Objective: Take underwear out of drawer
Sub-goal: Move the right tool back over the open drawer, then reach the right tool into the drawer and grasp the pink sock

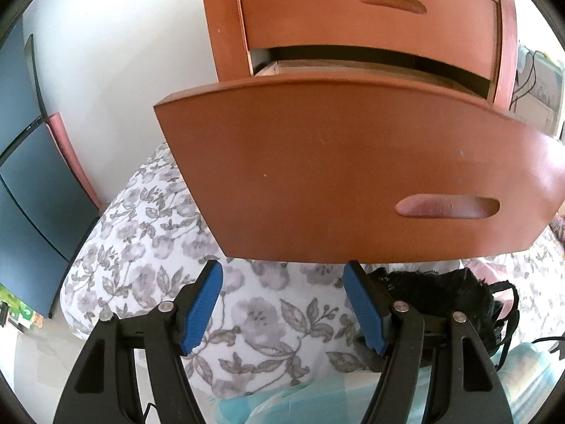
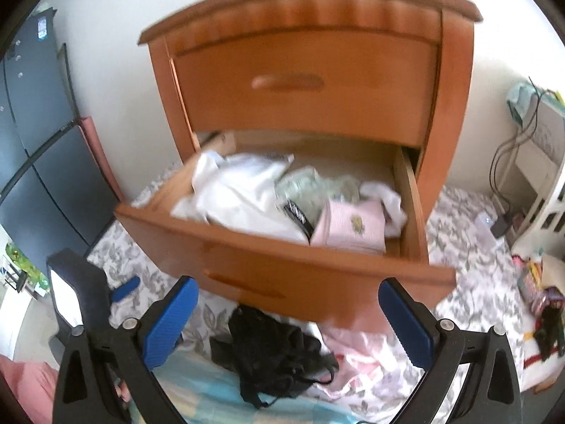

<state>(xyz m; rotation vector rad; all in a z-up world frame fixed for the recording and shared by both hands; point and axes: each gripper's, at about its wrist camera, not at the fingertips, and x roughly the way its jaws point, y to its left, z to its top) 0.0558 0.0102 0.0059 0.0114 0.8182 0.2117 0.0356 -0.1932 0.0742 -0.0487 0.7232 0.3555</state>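
Both fingers [image 2: 286, 321] spread empty, black underwear [image 2: 275, 353] lying between, drawer [image 2: 317, 268] open.

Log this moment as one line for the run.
drawer: open, clothes inside | black underwear: out, lying on bedding | left tongs: empty, jaws apart | right tongs: empty, open

Nightstand [image 2: 310, 81] & its open drawer [image 2: 317, 275]: reddish-brown wood w/ smooth satin finish, bare paler wood inside. Black underwear [image 2: 275, 349] looks lacy, matt; drawer contents soft cloth, white & pink; bedsheet [image 1: 148, 247] matt floral cotton-type fabric. Left gripper [image 1: 282, 304] & right gripper [image 2: 286, 321]: matt black plastic, ribbed blue pads [image 1: 201, 307], shiny metal pins.
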